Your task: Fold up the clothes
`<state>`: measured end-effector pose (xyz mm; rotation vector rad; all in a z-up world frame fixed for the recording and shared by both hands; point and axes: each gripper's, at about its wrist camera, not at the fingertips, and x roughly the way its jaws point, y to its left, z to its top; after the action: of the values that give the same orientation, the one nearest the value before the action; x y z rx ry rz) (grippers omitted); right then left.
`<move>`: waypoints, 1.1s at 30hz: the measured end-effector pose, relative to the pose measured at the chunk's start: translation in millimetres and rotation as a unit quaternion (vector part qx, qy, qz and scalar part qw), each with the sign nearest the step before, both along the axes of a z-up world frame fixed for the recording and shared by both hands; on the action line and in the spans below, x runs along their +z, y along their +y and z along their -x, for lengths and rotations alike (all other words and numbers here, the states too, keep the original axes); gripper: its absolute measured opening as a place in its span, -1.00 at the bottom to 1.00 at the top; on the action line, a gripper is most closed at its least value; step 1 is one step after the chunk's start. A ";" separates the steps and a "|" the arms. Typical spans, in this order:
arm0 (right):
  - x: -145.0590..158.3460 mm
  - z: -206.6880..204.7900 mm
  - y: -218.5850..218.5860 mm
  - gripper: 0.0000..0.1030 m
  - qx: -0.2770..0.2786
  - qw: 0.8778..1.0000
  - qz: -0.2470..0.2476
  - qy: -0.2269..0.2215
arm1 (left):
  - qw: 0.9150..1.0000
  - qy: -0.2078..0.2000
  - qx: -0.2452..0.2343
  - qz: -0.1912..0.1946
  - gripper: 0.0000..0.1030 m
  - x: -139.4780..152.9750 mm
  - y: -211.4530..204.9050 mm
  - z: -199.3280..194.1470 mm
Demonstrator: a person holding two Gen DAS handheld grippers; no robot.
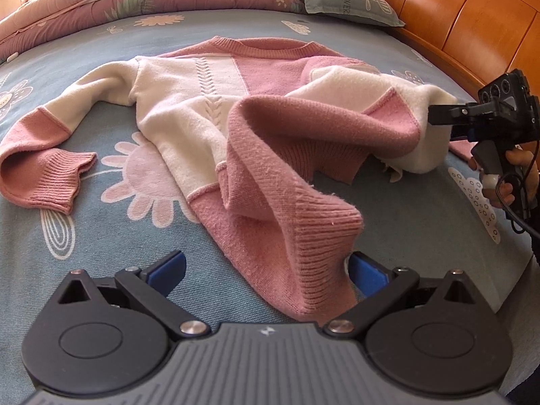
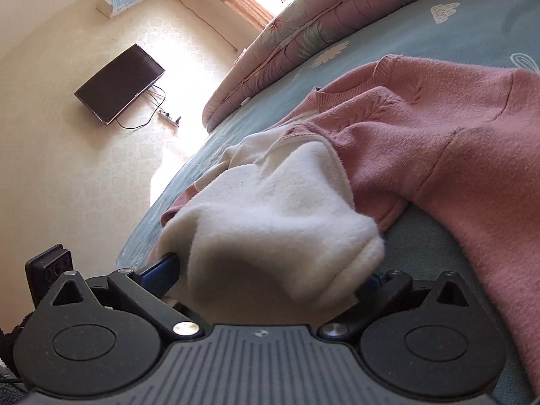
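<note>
Left wrist cam low over bed sheet, facing headboard & quilt, right gripper seen at right edge, right wrist cam v. close behind sweater, tilted, facing wall TV, both share sweater & sheet

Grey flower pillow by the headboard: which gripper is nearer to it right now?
Right. The right gripper, holding the sweater sleeve, sits farther up the bed towards the pillow; the left gripper is back at the sweater's hem.
</note>
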<state>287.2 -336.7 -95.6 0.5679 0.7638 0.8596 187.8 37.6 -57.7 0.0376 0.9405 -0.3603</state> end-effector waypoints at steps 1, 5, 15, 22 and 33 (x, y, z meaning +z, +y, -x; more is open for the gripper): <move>4.8 11.1 0.9 1.00 0.017 1.000 -0.017 -0.005 | 1.000 0.001 -0.002 0.000 0.98 -0.6 -0.6 -0.1; 21.0 50.4 4.8 1.00 0.073 0.994 -0.080 -0.020 | 1.000 0.002 -0.002 0.000 0.98 -2.1 -0.9 -0.3; -11.9 22.0 26.4 1.00 -0.007 0.987 -0.145 0.070 | 1.000 -0.016 0.008 0.006 0.98 13.4 5.2 17.3; 6.8 59.5 11.8 1.00 -0.020 0.984 -0.167 0.052 | 0.999 0.007 0.020 0.049 0.98 11.0 22.4 21.9; -14.1 82.3 10.5 1.00 -0.054 0.988 -0.112 0.087 | 0.926 0.123 0.119 0.337 0.98 -42.2 69.6 -13.1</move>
<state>204.9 -326.2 -109.6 0.8855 0.7911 0.8081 200.9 107.2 -100.0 -0.7620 1.0121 -0.4524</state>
